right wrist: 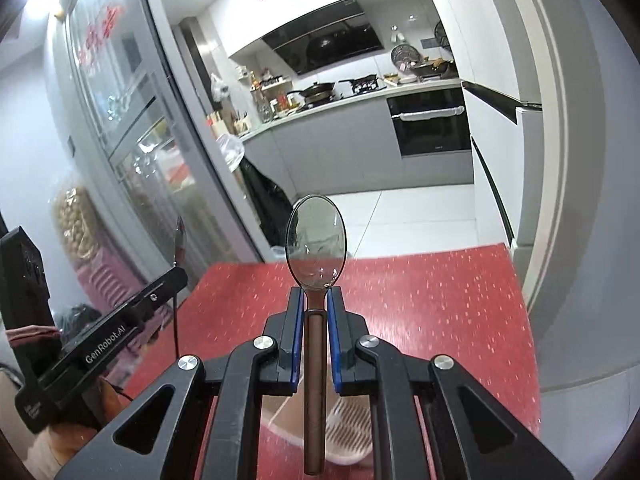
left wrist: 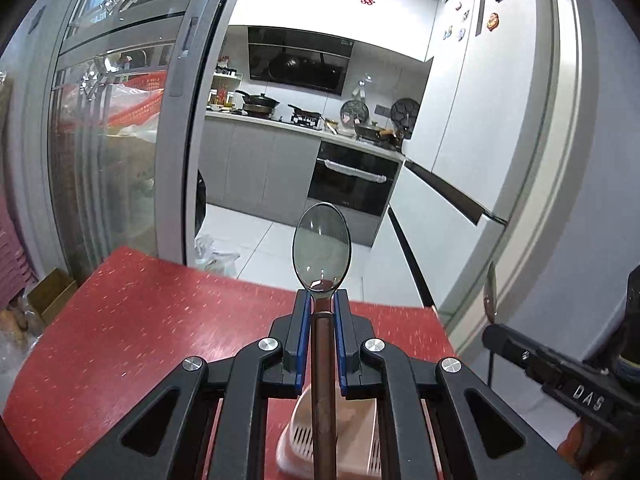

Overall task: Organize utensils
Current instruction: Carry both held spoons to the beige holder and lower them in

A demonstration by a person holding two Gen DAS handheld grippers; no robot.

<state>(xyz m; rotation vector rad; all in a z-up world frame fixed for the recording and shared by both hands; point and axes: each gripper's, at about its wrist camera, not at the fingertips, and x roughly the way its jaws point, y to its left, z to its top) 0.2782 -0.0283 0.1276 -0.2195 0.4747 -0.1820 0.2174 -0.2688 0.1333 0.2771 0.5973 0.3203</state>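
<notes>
Left hand-held gripper (left wrist: 322, 300) clamps a spoon (left wrist: 322, 240) at its neck; right hand-held gripper (right wrist: 316, 296) clamps another spoon (right wrist: 316, 236) likewise, above the counter (right wrist: 440, 300); likely stiff, light, slippery metal.

Red table (left wrist: 152, 320) with small pale flecks all over, seen again from the right wrist camera (right wrist: 420, 300). Far edge at 12 o'clock, with the white kitchen floor (left wrist: 256, 248) past it. Near the 6 o'clock edge of both views, a pale pink basket (left wrist: 352, 432) with thin slots in its sides, sitting right on the red top (right wrist: 348, 428). Partly hidden, so hard to tell what is inside. Rest of the red top bare and flat.
</notes>
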